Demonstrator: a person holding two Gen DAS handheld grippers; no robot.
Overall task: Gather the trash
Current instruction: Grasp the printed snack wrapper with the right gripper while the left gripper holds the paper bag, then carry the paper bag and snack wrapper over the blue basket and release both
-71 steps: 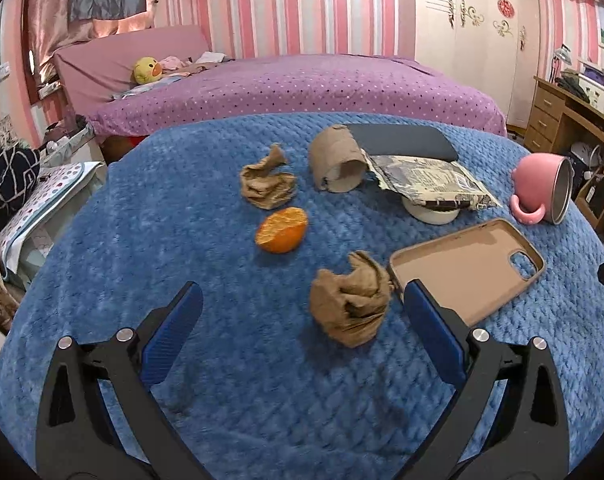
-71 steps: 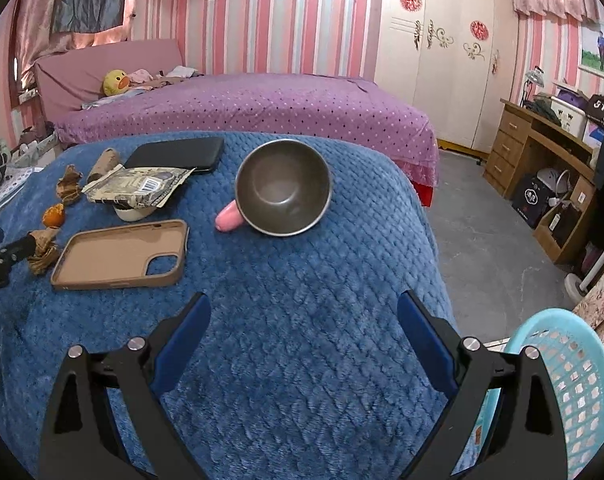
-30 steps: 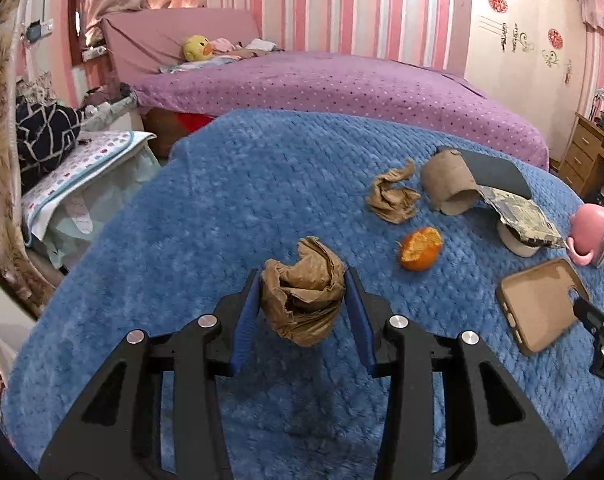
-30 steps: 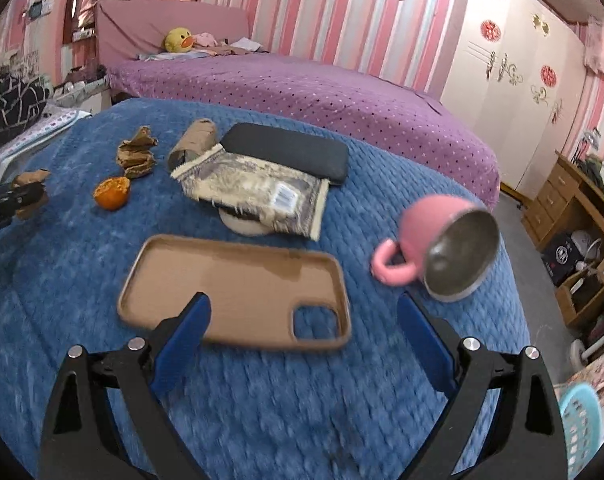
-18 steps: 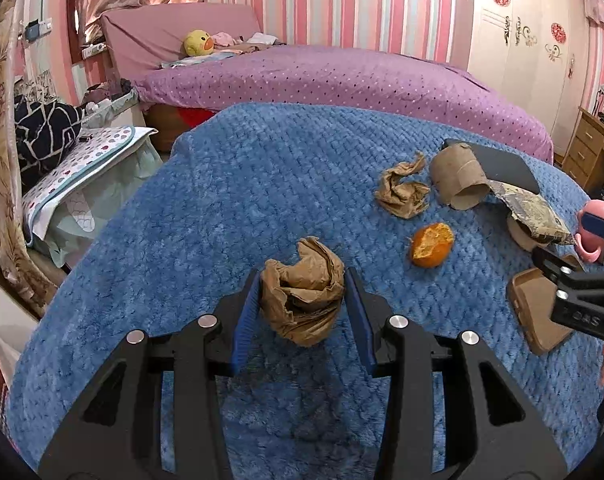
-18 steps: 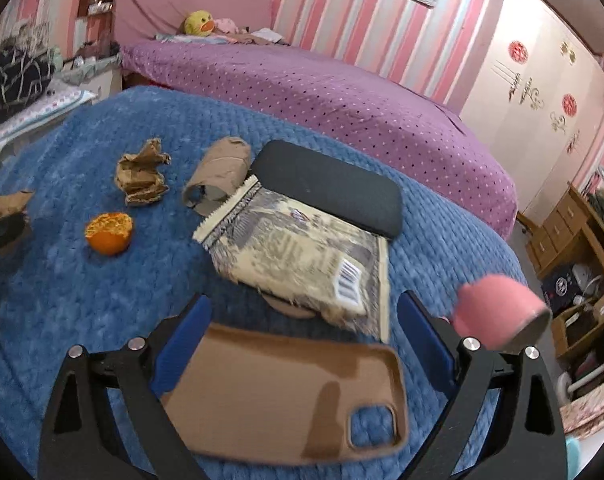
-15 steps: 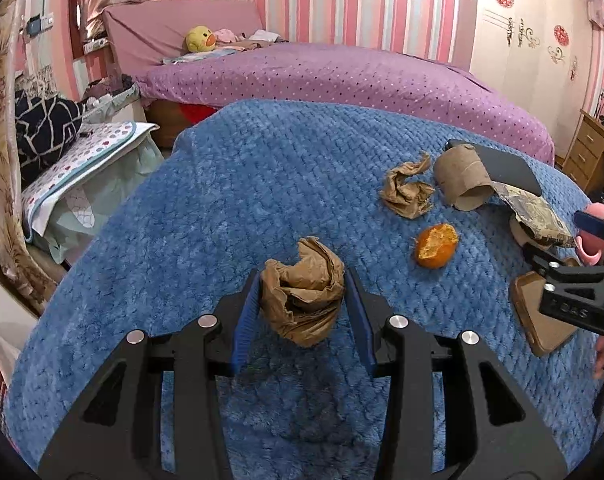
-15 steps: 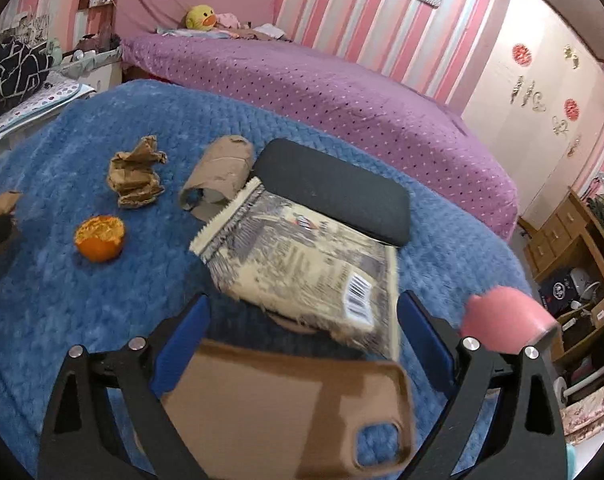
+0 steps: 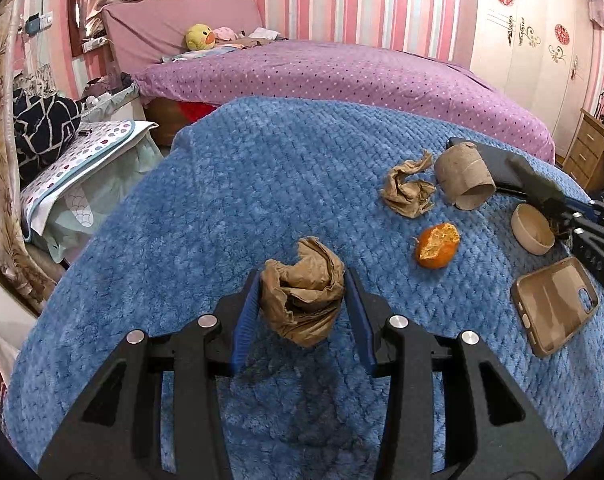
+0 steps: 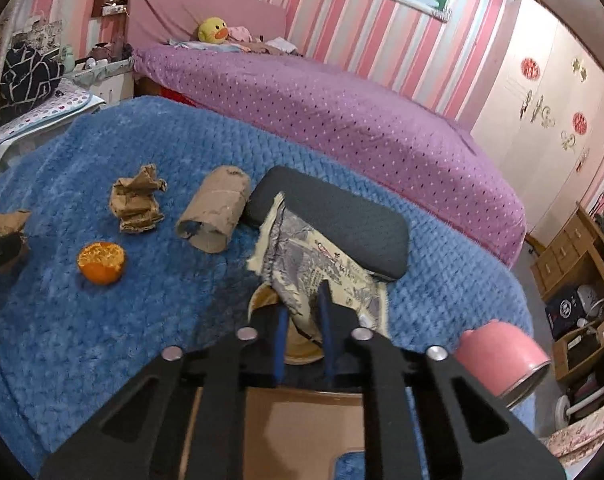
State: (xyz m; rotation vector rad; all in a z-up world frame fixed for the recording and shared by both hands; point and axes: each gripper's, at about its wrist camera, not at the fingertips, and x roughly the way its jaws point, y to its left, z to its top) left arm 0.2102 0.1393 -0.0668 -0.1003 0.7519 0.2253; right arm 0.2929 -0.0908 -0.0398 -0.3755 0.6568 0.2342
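Blue quilted blanket (image 9: 230, 200) covers bed, carries everything. Toward right side: second crumpled brown paper wad (image 9: 407, 192), cardboard tube (image 9: 463, 178) on its side just beside wad, half orange (image 9: 437, 245) nearer front. Black flat case (image 10: 333, 220) toward far right edge. Small beige dish (image 9: 531, 229), tan phone case (image 9: 555, 310), tipped pink mug (image 10: 501, 360) along right edge.

Both wrist views low over blue blanket (image 9: 230, 184), facing bed (shared orange (image 10: 101, 267))
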